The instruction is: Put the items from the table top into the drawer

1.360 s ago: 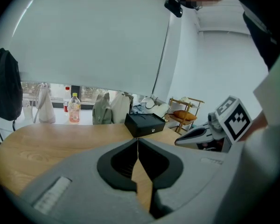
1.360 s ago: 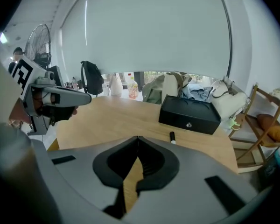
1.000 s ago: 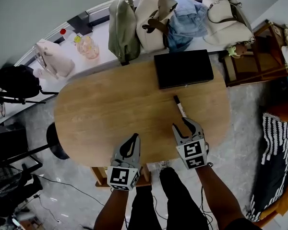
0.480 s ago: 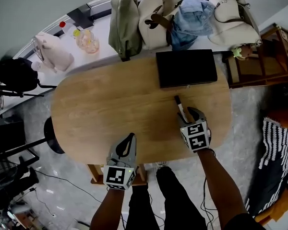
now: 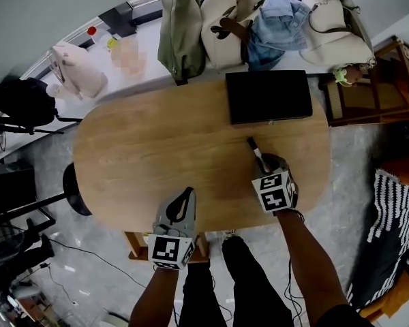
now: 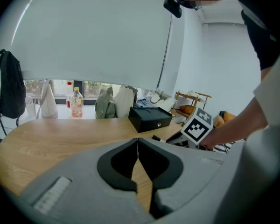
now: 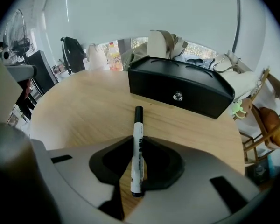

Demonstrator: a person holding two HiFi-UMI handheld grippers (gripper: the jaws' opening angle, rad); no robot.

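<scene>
Green bag [image 5: 180,36], cream bag [image 5: 225,19] and bottle [image 6: 76,102] stand on the ledge [image 5: 147,58].

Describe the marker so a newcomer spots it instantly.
On the oval wooden table, look just in front of the black box. A slim white marker with a black cap lies there, between the fingers of the right gripper, which have just been closing on it. The only other thing on the tabletop is that bulky box.

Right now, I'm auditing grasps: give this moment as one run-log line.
right gripper: jaws just closed onto marker | left gripper: shut, empty | marker: lying on table | box: closed
</scene>
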